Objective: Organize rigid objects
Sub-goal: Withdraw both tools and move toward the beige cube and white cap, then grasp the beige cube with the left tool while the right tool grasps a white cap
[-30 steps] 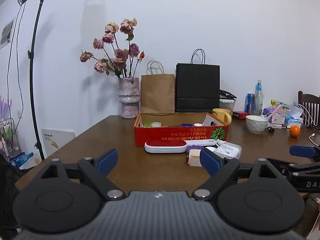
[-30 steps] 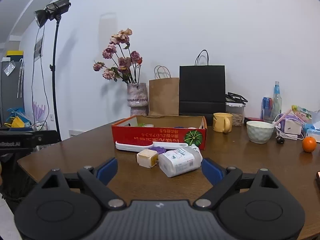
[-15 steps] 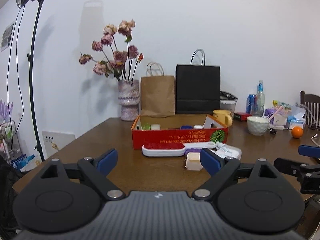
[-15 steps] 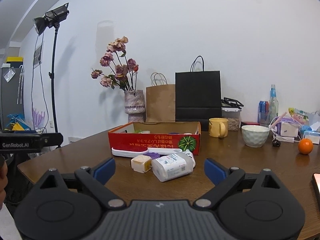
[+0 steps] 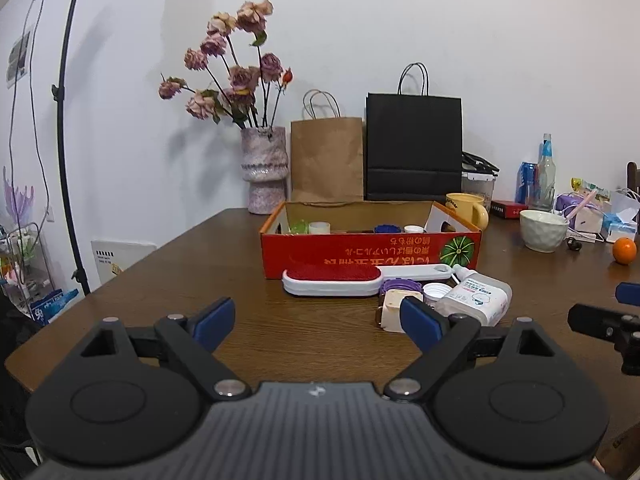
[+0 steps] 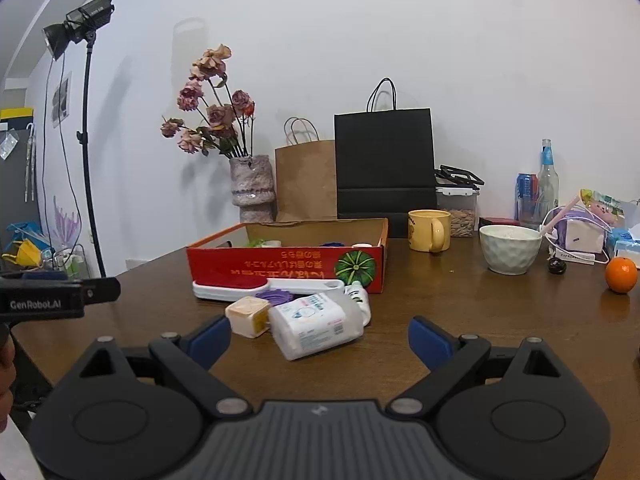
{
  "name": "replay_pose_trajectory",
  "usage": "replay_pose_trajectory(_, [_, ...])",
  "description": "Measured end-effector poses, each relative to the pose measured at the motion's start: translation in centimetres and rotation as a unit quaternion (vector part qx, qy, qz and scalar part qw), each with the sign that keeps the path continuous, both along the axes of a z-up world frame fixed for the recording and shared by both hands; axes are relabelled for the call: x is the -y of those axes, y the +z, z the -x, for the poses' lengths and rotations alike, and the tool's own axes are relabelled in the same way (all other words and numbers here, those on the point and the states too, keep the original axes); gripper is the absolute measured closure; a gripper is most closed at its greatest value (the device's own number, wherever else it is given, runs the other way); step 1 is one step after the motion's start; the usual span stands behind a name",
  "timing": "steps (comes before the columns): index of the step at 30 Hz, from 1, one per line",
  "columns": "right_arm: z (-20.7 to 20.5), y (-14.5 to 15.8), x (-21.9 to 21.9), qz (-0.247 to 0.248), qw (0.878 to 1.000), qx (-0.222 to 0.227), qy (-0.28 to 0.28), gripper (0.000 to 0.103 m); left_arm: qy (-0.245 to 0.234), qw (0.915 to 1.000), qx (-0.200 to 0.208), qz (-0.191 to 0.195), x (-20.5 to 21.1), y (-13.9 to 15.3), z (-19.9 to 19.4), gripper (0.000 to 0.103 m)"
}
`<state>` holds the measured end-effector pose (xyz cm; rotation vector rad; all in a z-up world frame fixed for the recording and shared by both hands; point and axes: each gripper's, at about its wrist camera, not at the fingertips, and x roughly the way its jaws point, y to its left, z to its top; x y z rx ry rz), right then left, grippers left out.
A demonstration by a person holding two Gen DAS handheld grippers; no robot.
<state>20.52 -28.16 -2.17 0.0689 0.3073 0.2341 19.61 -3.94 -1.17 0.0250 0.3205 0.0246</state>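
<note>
My left tool (image 5: 316,326) hangs wide apart over the brown table (image 5: 224,280), gripping nothing. Ahead lies a red lint brush (image 5: 332,280) against the red cardboard box (image 5: 360,256). Beside it sit a cream block (image 5: 394,312) and a toppled white bottle (image 5: 476,300). My right tool (image 5: 616,316) shows at the right edge.

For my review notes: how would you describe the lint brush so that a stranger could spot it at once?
Find the red cardboard box on the brown table. Along its near side lies the lint brush, flat on the wood. Unlike the white bottle and cream block beside it, it is long, with a red pad in a white frame.
</note>
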Motion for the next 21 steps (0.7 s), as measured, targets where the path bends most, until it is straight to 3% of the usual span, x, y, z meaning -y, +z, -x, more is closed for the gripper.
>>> replay_pose_trajectory(15, [-10.1,0.5,0.3,0.004,0.999,-0.030,0.018,0.009,-0.027,0.9984,-0.048,-0.004,2.6,-2.3,-7.8,0.012])
replay_pose_trajectory(21, [-14.5,1.0,-0.2,0.015,0.999,-0.041,0.031,0.011,-0.071,0.9952,-0.067,0.008,3.4,-2.6,-11.2,0.012])
